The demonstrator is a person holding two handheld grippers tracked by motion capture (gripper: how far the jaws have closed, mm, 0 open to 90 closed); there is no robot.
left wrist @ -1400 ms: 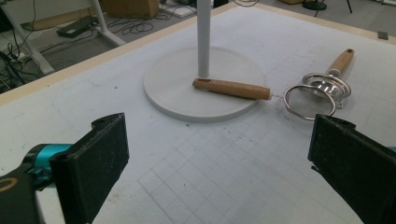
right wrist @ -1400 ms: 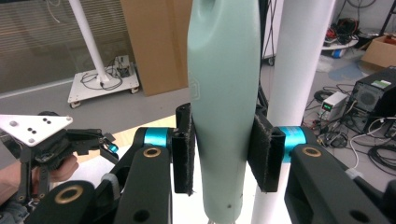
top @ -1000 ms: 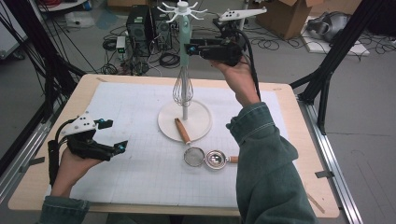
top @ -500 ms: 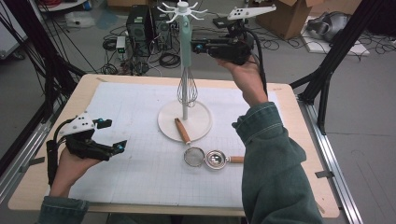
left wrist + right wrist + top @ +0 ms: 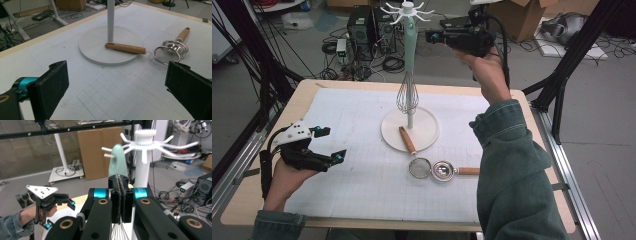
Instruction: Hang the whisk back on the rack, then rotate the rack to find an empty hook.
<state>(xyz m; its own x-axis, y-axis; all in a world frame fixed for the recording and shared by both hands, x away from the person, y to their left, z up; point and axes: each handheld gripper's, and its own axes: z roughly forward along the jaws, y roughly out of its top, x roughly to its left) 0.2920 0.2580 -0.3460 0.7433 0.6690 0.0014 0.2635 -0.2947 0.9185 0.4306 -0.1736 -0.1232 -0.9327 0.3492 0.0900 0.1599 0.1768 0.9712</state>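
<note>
**Closed right gripper beside a whisk hanging on a utensil stand**

The right gripper (image 5: pixel 119 178) sits at centre frame in its own view. Its 2 black pads are pressed flat together after closing in the last moment, and nothing is between them. In the high view it is held at upper centre right (image 5: pixel 432 36), level and pointing left. Just beyond its tip is the whisk (image 5: pixel 410 45), which appears to hang by the hole in its handle from a prong of the white stand (image 5: pixel 424 136).

Handling, as a judgement: the whisk is likely light. Its handle looks stiff and smooth, possibly a little slippery. The wire balloon is springy and would flex or slip under the pads. The best hold is across the middle of the handle, clear of the prongs.

The whisk has a pale mint-green handle, rounded at the top (image 5: pixel 117 161). Thin silver wires form a bulb that dangles above the stand's round base.

At lower left in the high view, the left gripper (image 5: pixel 331 143) rests with its jaws wide apart and empty. Between the 2 hands, a wooden-handled strainer (image 5: pixel 419 167) lies on the white mat, its handle resting on the base.
</note>
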